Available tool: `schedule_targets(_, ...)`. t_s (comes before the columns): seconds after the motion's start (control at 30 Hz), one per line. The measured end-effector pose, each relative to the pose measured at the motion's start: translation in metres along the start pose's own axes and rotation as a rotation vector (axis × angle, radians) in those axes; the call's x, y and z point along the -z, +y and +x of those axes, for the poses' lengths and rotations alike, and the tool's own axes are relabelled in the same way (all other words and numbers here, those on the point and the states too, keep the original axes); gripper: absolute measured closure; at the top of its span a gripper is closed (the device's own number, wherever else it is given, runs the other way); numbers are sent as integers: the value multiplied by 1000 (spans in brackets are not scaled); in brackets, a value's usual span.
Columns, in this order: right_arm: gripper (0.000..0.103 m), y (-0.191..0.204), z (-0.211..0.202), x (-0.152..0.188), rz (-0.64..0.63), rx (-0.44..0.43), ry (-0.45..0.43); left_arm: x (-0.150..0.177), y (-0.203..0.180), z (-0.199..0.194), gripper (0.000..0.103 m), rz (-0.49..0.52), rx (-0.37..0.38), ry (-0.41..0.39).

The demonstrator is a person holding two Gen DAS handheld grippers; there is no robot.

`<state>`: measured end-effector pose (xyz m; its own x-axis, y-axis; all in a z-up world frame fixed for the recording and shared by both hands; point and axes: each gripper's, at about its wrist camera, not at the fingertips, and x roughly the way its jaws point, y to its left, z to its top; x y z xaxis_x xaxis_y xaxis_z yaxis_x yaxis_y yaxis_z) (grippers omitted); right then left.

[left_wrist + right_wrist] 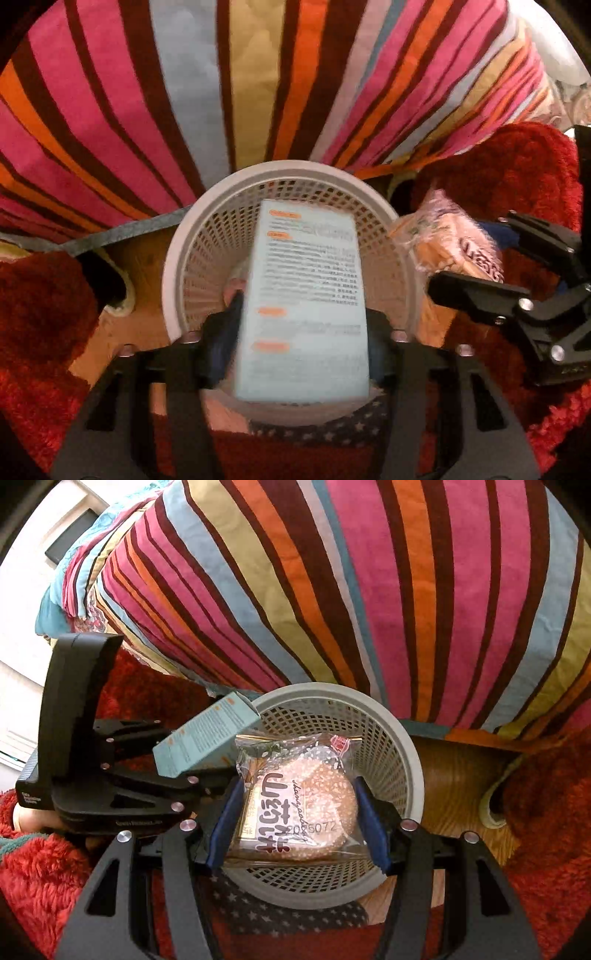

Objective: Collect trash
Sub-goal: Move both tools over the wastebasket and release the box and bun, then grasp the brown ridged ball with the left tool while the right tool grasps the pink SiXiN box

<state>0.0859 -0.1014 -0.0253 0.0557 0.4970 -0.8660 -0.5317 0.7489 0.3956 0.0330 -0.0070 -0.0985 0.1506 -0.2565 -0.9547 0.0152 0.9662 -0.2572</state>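
Note:
A white mesh basket (184,243) (406,746) stands on the floor against the bed. A light blue printed box (306,295) (207,742) hangs blurred over its opening between the fingers of my left gripper (303,339) (195,757). The jaws stand wide and the pads do not visibly press on the box. My right gripper (299,823) (476,254) is shut on a sesame bun in a clear wrapper (303,805) (443,240), held above the basket's near right side. The basket's bottom is mostly hidden by the two items.
A striped bedspread (258,92) (369,590) hangs down right behind the basket. Red shaggy rug (37,314) (546,867) flanks it on wooden floor (454,782). A dark shoe-like thing with a pale rim (122,288) (495,801) lies beside it. Star-patterned cloth (258,912) lies in front.

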Motion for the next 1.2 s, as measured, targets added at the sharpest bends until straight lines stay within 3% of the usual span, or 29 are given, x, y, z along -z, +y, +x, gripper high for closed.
schedule_targets(0.07, 39, 1, -1, 3, 6, 16, -6, 1, 1, -1, 10, 1, -47, -20)
schedule_targets(0.2, 26, 10, -2, 18, 4, 24, -27, 8, 6, -8, 10, 1, -37, -32)
schedule_targets(0.6, 26, -3, 0, 10, 40, 39, -30, 10, 11, -7, 10, -20, -39, -42)
schedule_targets(0.67, 26, -4, -9, 11, 48, 44, -62, 11, 9, -23, 10, -21, -103, -109)
schedule_targets(0.73, 26, -3, -23, 13, 55, 55, -113, 12, 6, -55, 10, -12, -202, -236)
schedule_targets(0.77, 26, -3, -43, 11, 56, 63, -187, 12, 4, -80, 10, -13, -241, -321)
schedule_targets(0.87, 26, -7, -89, -1, 54, 93, -329, -5, 0, -131, 10, -37, -213, -475)
schedule_targets(0.93, 26, -17, -130, -27, 26, 152, -474, -31, -5, -163, 10, -39, -185, -569)
schedule_targets(0.97, 26, -19, -137, -32, 18, 166, -501, -49, -10, -176, 10, -34, -181, -618)
schedule_targets(1.1, 26, -40, -178, -101, -64, 331, -708, -129, -34, -205, 10, -37, -236, -777)
schedule_targets(1.2, 26, -57, -183, -162, -92, 385, -734, -183, -46, -204, 10, -86, -250, -800)
